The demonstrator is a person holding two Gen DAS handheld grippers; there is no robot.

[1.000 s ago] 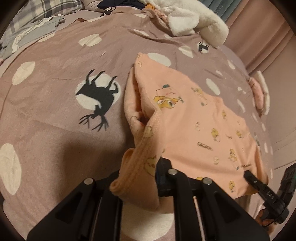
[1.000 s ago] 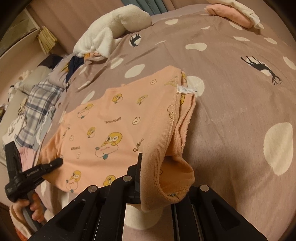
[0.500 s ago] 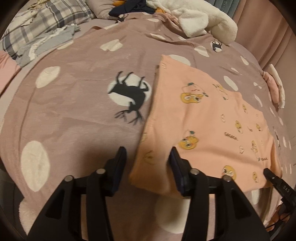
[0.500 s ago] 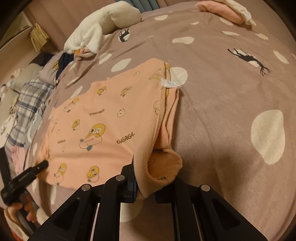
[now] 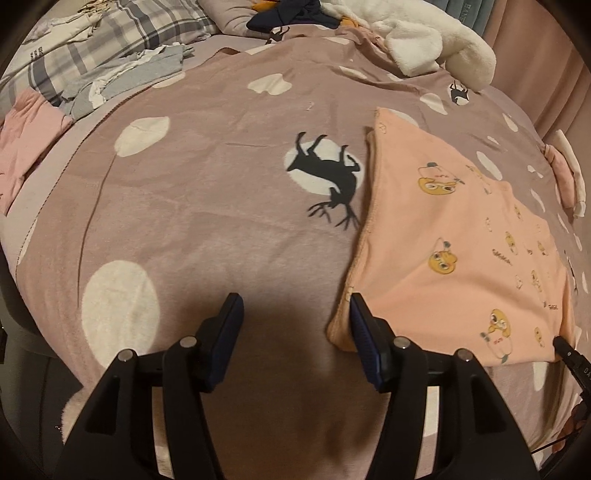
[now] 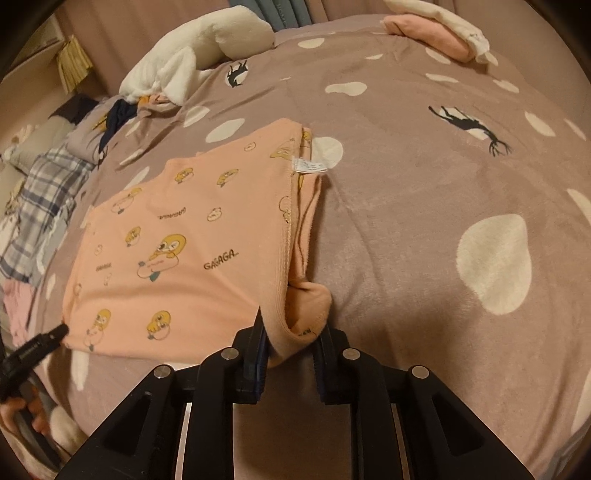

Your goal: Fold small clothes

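Observation:
A small peach garment (image 5: 454, 258) printed with yellow cartoon chicks lies folded flat on the mauve spotted blanket (image 5: 207, 206). My left gripper (image 5: 295, 328) is open and empty, just left of the garment's near corner; its right finger touches the cloth edge. In the right wrist view the garment (image 6: 177, 236) lies to the left. My right gripper (image 6: 290, 350) has its jaws partly apart, with the garment's near corner lying loosely between them. The left gripper's tip (image 6: 40, 339) shows at the far left.
A white fluffy blanket (image 5: 436, 48) and dark clothes lie at the bed's far end. Plaid and grey clothes (image 5: 110, 62) and a pink piece (image 5: 26, 140) lie at the left. A folded pink and white stack (image 6: 439, 33) sits at the far right.
My left gripper opened, let the garment's corner down and moved left off it. My right gripper lowered its corner to the blanket and its jaws have spread.

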